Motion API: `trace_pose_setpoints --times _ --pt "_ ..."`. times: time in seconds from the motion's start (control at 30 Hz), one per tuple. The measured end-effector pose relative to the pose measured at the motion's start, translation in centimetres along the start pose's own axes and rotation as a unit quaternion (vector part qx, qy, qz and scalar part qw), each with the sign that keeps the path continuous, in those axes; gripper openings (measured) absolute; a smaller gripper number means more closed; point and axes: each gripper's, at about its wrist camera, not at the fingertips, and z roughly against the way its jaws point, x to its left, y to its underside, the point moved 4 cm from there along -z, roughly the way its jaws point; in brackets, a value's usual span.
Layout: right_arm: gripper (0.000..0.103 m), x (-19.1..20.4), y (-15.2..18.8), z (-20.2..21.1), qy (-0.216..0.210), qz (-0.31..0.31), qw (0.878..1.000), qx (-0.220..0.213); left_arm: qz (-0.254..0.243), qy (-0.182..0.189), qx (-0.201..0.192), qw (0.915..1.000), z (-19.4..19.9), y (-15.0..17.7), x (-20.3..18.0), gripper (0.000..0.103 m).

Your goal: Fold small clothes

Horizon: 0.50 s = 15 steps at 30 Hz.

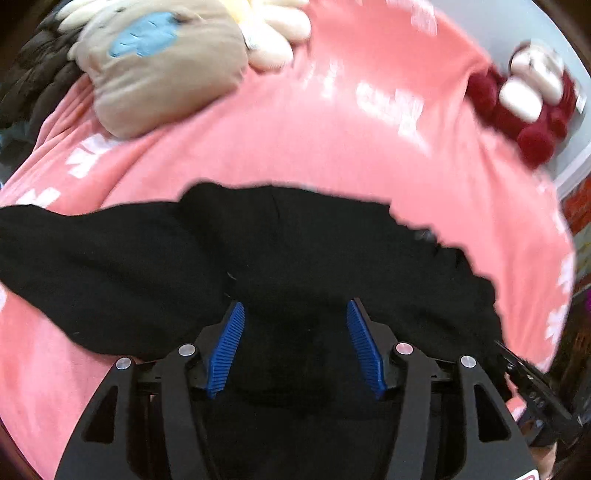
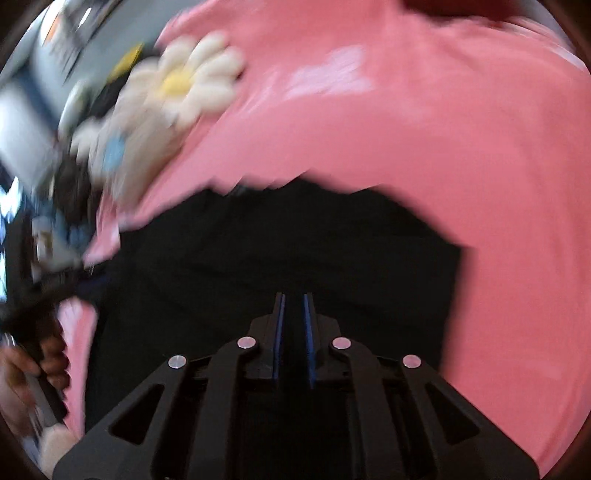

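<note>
A black garment (image 1: 258,254) lies spread on a pink blanket (image 1: 280,144). My left gripper (image 1: 295,308) is open, its blue pads wide apart just above the garment's near part, with nothing between them. In the right wrist view the same black garment (image 2: 280,251) fills the middle, blurred by motion. My right gripper (image 2: 294,297) has its pads nearly together with dark cloth in the narrow gap; it looks shut on the garment's near edge.
A tan plush with a blue patch (image 1: 155,70) and a white flower plush (image 1: 273,33) lie at the blanket's far left. A red and white plush (image 1: 532,99) lies at the far right. The other hand and gripper (image 2: 37,354) show at left in the right wrist view.
</note>
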Motion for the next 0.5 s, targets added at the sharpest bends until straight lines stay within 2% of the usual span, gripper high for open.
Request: trace_pose_setpoints --times 0.07,0.13,0.17,0.2,0.23,0.27,0.3,0.33,0.37,0.4,0.43,0.5 --pt "0.000 -1.4 -1.8 -1.9 0.007 -0.023 1.000 -0.014 -0.012 -0.033 0.011 0.9993 -1.7 0.0 0.0 0.056" --pt "0.000 -3.6 -3.9 -2.0 0.024 -0.087 0.996 -0.020 -0.043 -0.076 -0.001 0.9962 -2.0 -0.3 -0.5 0.063" --pt "0.000 -3.7 -4.5 -1.7 0.019 -0.111 0.993 -0.022 -0.046 -0.080 0.007 0.9957 -2.3 -0.4 -0.5 0.064" --pt "0.002 -3.0 -4.8 -0.6 -0.009 -0.123 0.992 -0.036 -0.038 -0.077 0.010 0.9963 -2.4 -0.5 -0.3 0.067" --pt "0.002 -2.1 -4.8 -0.1 -0.025 -0.113 0.992 -0.045 -0.031 -0.075 0.014 0.9966 -2.4 -0.6 0.0 0.068" --pt "0.001 -1.0 -4.5 -0.7 -0.009 -0.079 0.996 -0.041 -0.025 -0.072 0.016 0.9969 -2.5 -0.7 0.2 0.070" --pt "0.001 -1.0 -3.6 -2.0 0.021 -0.058 0.998 -0.013 -0.025 -0.072 0.016 0.9969 -2.6 -0.7 0.3 0.074" --pt "0.000 -1.5 -2.9 -3.2 0.024 -0.056 0.998 -0.001 -0.030 -0.078 0.015 0.9964 -2.6 -0.7 0.4 0.076" --pt "0.000 -2.1 -2.9 -2.4 0.013 -0.079 0.997 -0.018 -0.036 -0.086 0.014 0.9956 -2.8 -0.7 0.4 0.079" --pt "0.000 -2.4 -3.0 -2.0 0.017 -0.096 0.995 -0.016 -0.037 -0.089 0.012 0.9952 -2.8 -0.5 0.6 0.083" --pt "0.004 -2.2 -3.1 -1.3 0.014 -0.108 0.994 -0.026 -0.034 -0.094 0.012 0.9949 -2.9 -0.7 0.8 0.084" --pt "0.006 0.1 -3.3 -0.3 -0.024 -0.091 0.995 -0.037 -0.022 -0.091 0.011 0.9955 -3.0 -0.8 1.1 0.086"
